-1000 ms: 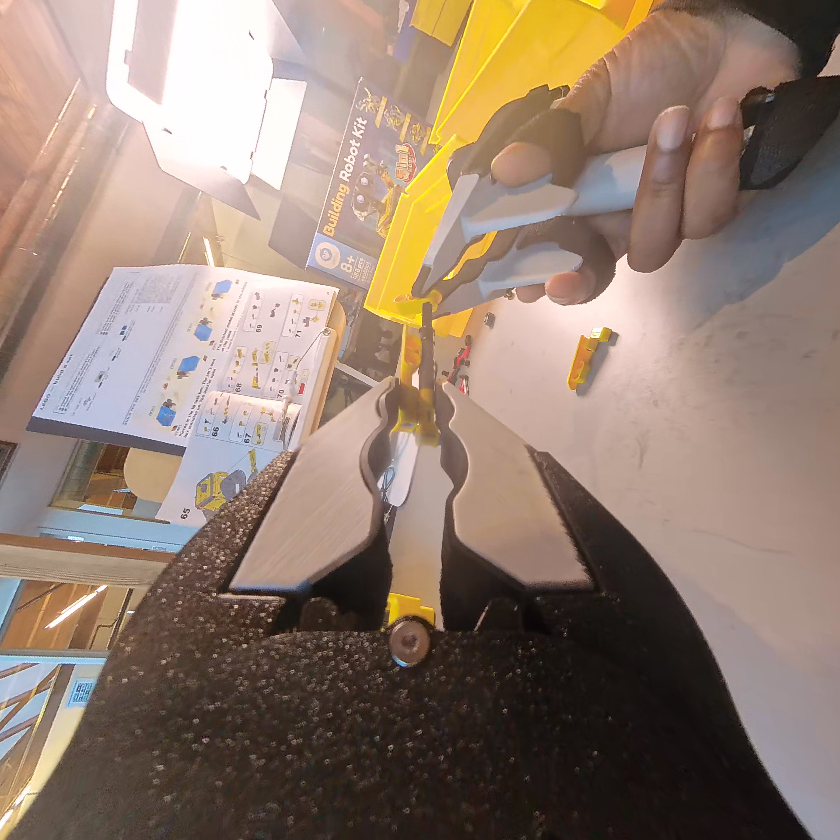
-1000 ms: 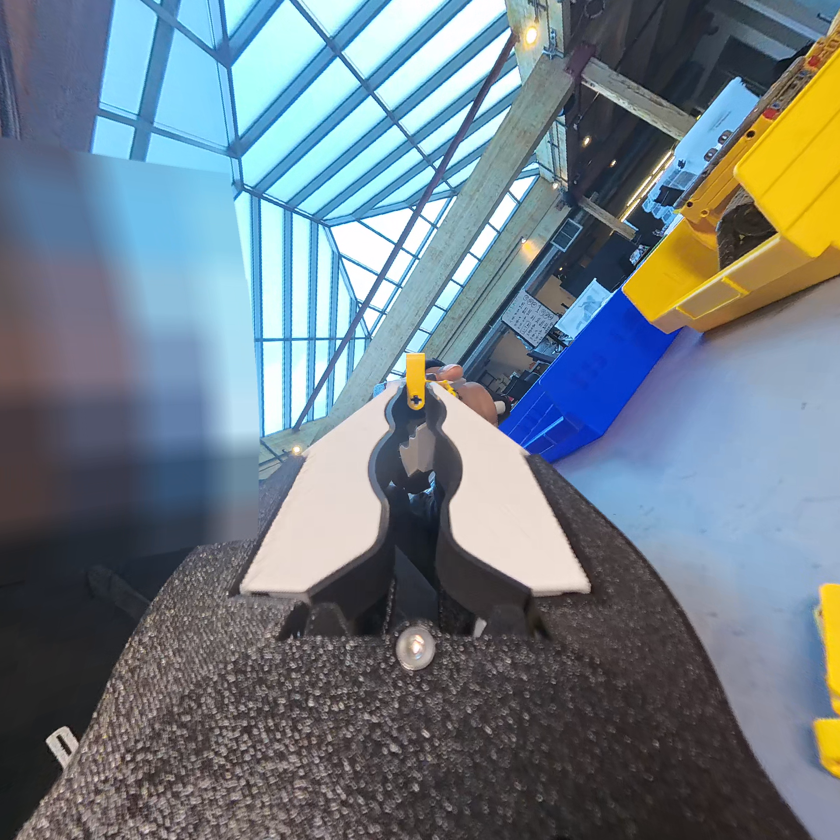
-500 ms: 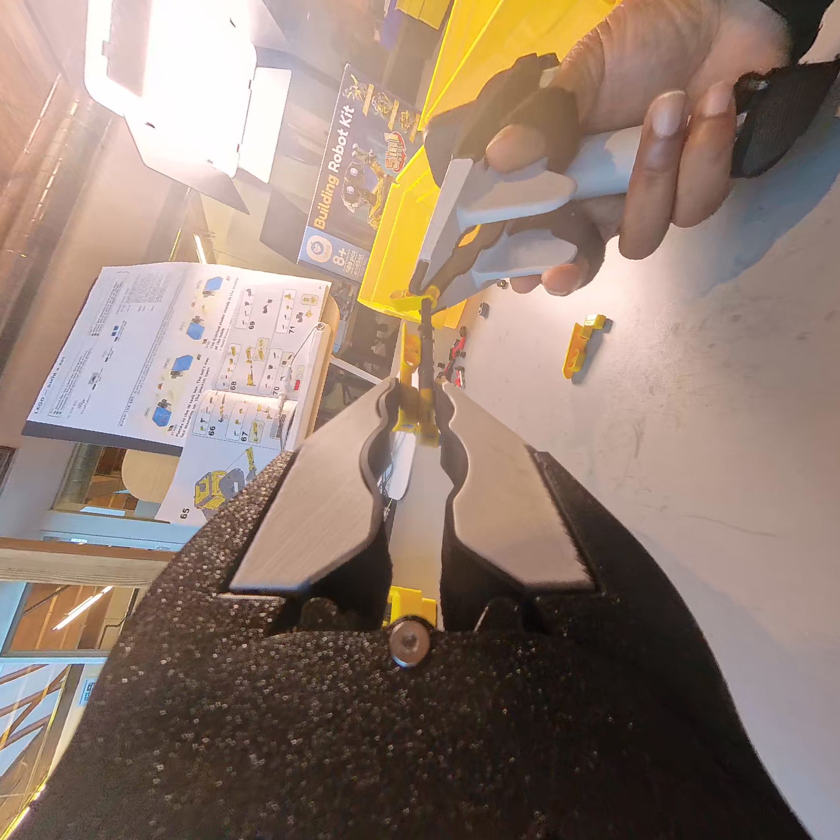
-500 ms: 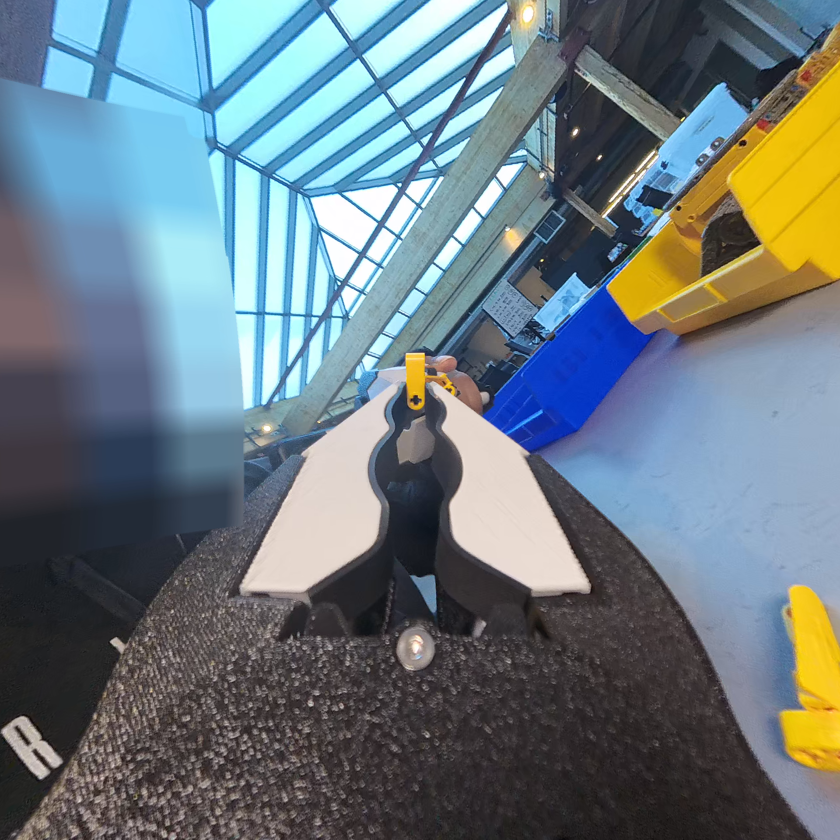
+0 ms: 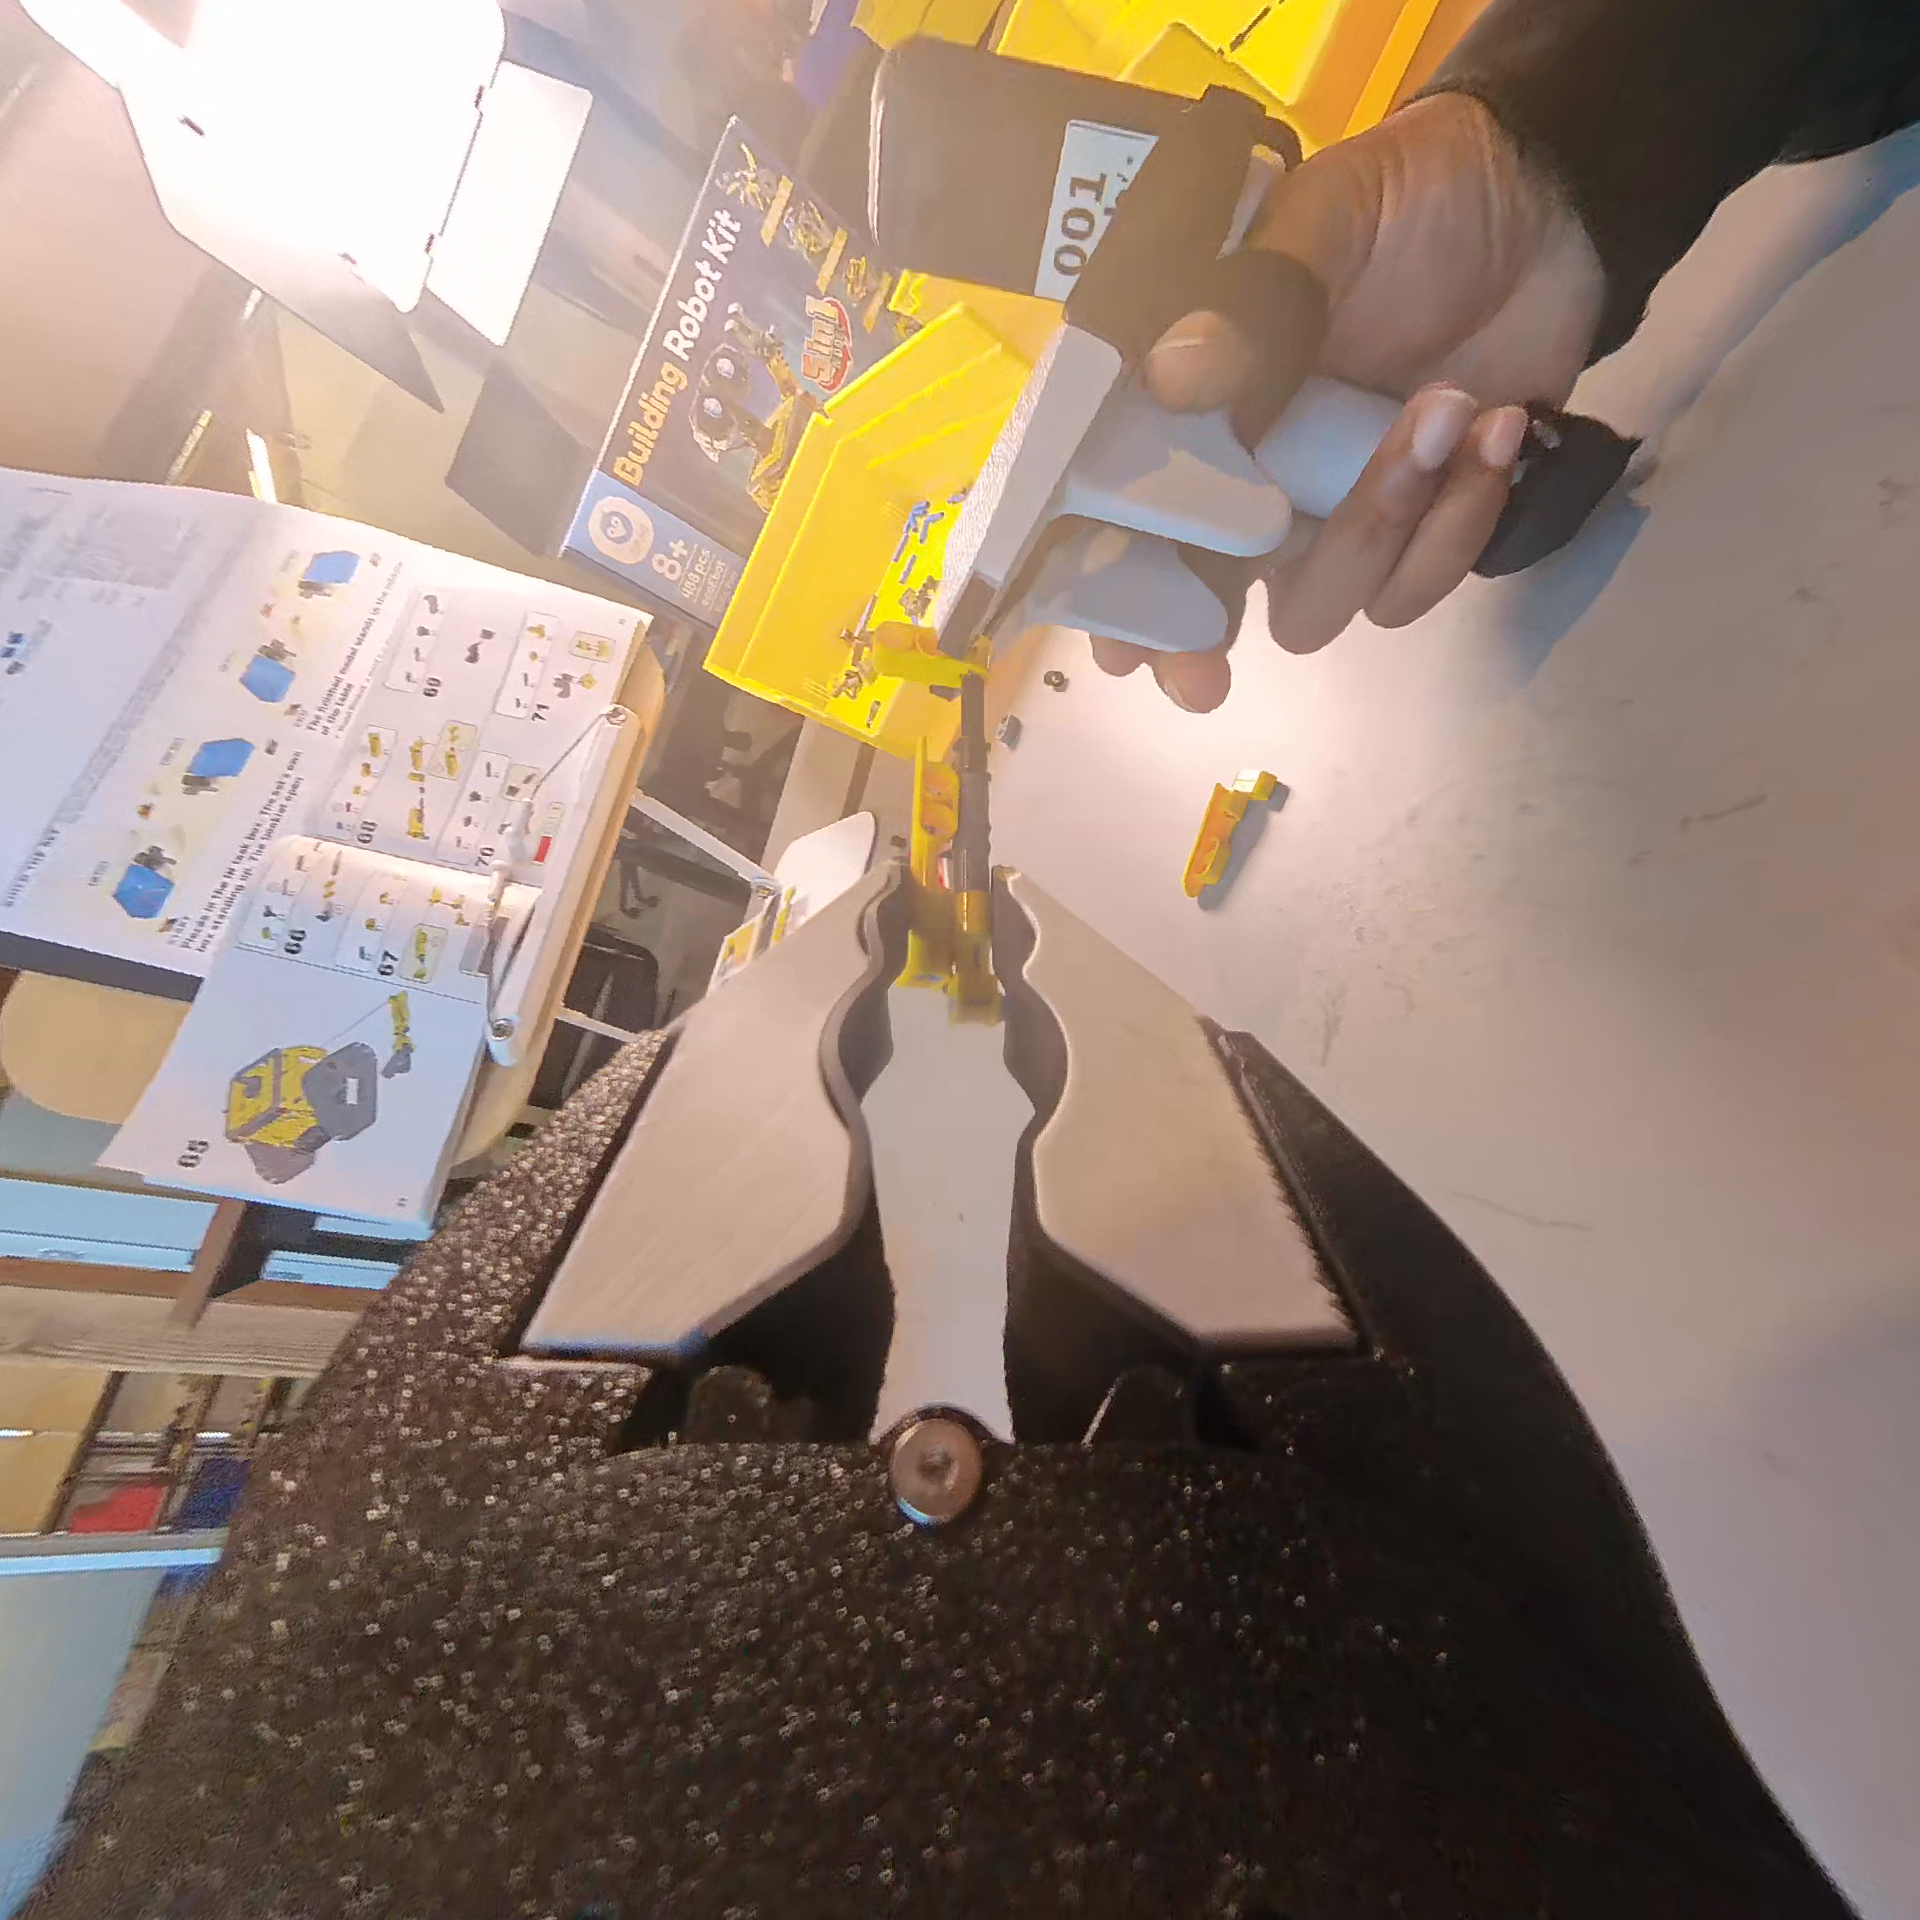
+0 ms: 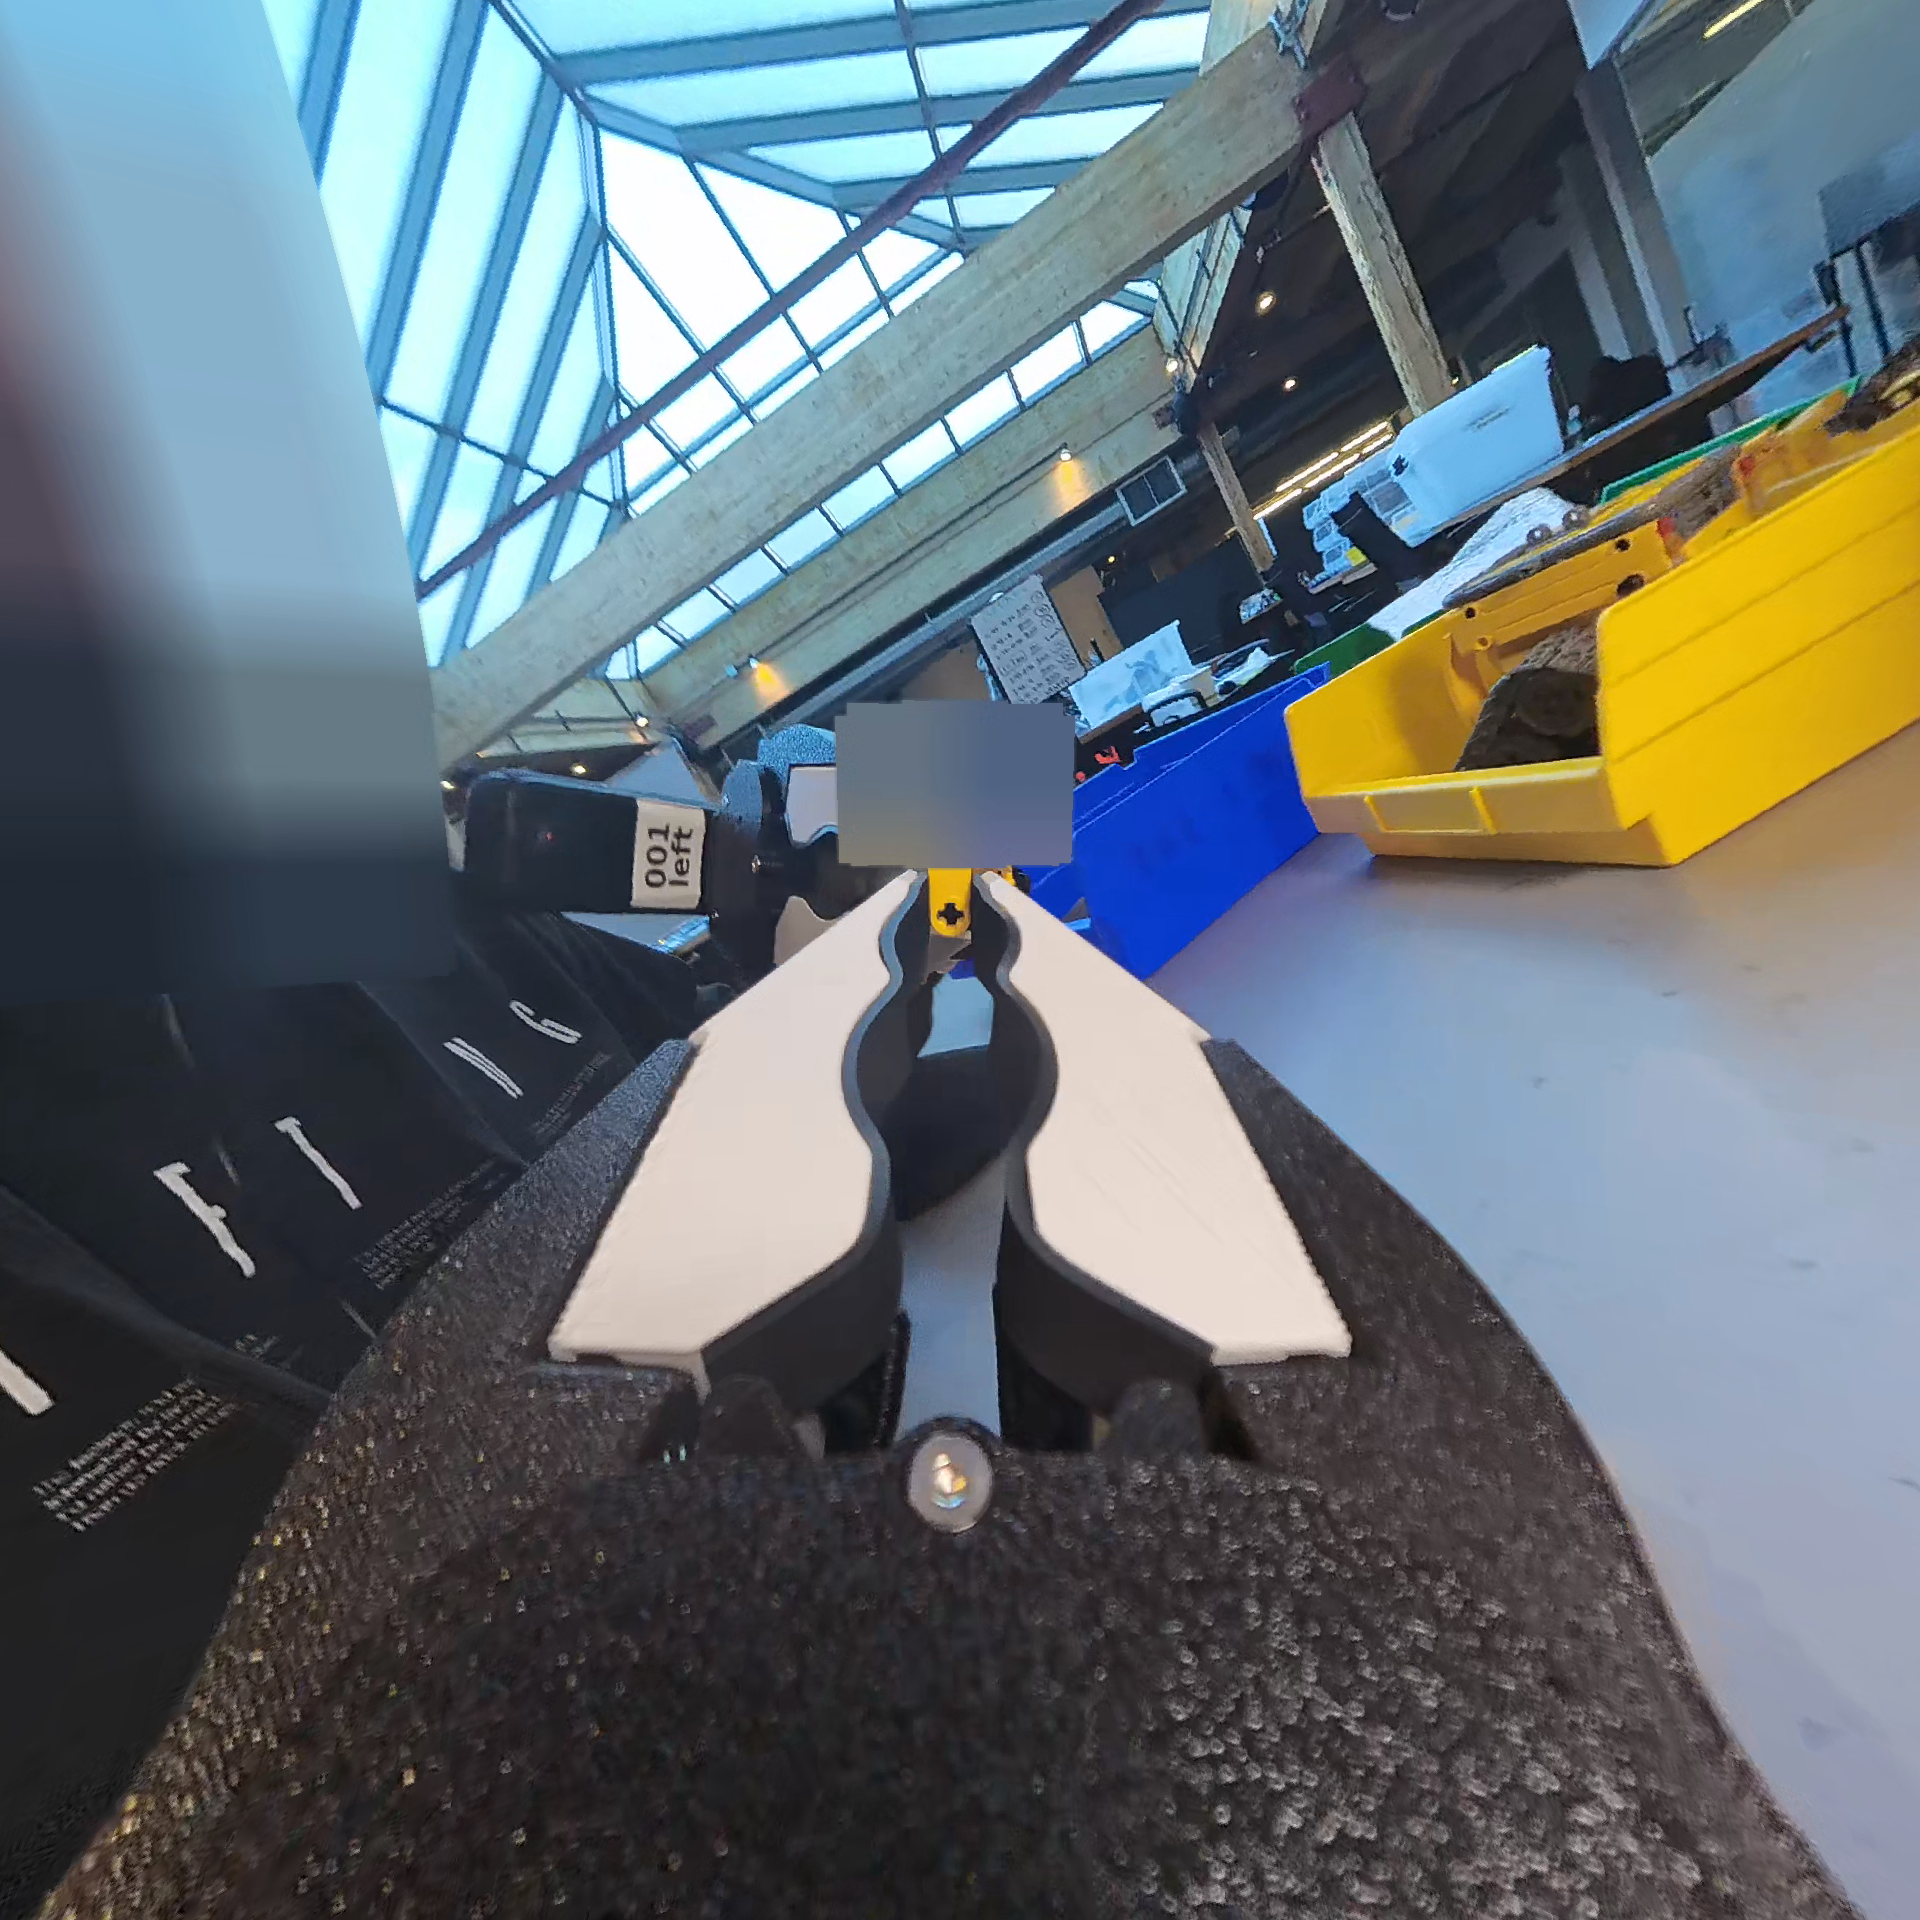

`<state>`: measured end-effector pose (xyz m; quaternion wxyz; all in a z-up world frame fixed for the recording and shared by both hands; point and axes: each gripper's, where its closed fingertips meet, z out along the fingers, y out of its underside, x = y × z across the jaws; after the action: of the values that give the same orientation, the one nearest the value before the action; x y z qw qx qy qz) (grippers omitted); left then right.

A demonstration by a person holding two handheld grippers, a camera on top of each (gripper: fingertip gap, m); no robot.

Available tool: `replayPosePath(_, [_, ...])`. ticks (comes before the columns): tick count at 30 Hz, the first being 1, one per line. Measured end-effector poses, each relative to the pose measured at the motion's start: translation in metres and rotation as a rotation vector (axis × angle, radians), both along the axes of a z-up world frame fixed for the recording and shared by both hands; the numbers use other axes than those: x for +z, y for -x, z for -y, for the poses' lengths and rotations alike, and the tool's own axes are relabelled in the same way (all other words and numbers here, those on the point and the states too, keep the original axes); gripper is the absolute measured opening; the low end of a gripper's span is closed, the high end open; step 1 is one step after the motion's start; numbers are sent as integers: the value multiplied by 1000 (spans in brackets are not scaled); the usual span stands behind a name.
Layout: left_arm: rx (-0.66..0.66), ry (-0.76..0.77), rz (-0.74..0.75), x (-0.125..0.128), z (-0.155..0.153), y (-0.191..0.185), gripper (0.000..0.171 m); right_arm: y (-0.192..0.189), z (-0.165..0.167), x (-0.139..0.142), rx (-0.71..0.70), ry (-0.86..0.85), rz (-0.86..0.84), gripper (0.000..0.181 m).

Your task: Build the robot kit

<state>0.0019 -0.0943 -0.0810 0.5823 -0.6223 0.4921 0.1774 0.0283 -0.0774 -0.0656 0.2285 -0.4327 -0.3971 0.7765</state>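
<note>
Right now the left gripper (image 5: pixel 951 914) is clamped on a small yellow block piece (image 5: pixel 948 951), w/ a thin black rod (image 5: pixel 971 769) sticking out of it fwd, away from the camera. At the rod's far end sits a second small yellow piece (image 5: pixel 925 665), pinched at the tip of the right gripper (image 5: pixel 971 649), which a hand (image 5: pixel 1423 343) holds from the upper right. In the right wrist view that gripper (image 6: pixel 951 904) is closed on the yellow piece (image 6: pixel 949 902), cross-shaped hole facing the camera; the left gripper's body w/ a white sticker (image 6: pixel 665 854) shows just behind, to the left.

Both tools sit above a pale grey table (image 5: pixel 1558 935). On it, near the rod on the right, lies a loose yellow part (image 5: pixel 1226 836), plus a couple of tiny dark bits (image 5: pixel 1058 681) closer to the hand. Behind the right gripper is a yellow bin (image 5: pixel 831 561) holding small parts, and a dark kit box (image 5: pixel 727 353) stands beside it. Left of that, an open instruction booklet (image 5: pixel 312 790) rests on a stand, under a bright lamp panel (image 5: pixel 312 135). From the right wrist view: another yellow bin (image 6: pixel 1662 727) and a blue bin (image 6: pixel 1174 831) farther along the table.
</note>
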Motion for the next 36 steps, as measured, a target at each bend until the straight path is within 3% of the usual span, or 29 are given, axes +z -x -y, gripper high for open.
replayPosePath(5, [-11, 55, 54, -2, 2, -1, 13, 0, 2, -2, -54, -132, 5, 7])
replayPosePath(13, [-64, 104, 211, 3, 6, -7, 13, -1, 4, -3, -68, -179, 5, 7])
replayPosePath(17, [-66, 83, 260, 9, 5, -11, 13, -3, 2, 4, -57, -94, -26, 7])
replayPosePath(24, [-54, 20, 378, 25, 0, -16, 13, -6, -4, 26, -15, 209, -123, 7])
replayPosePath(36, [-49, 15, 446, 31, -6, -24, 13, -4, -6, 26, -45, 340, -133, 7])
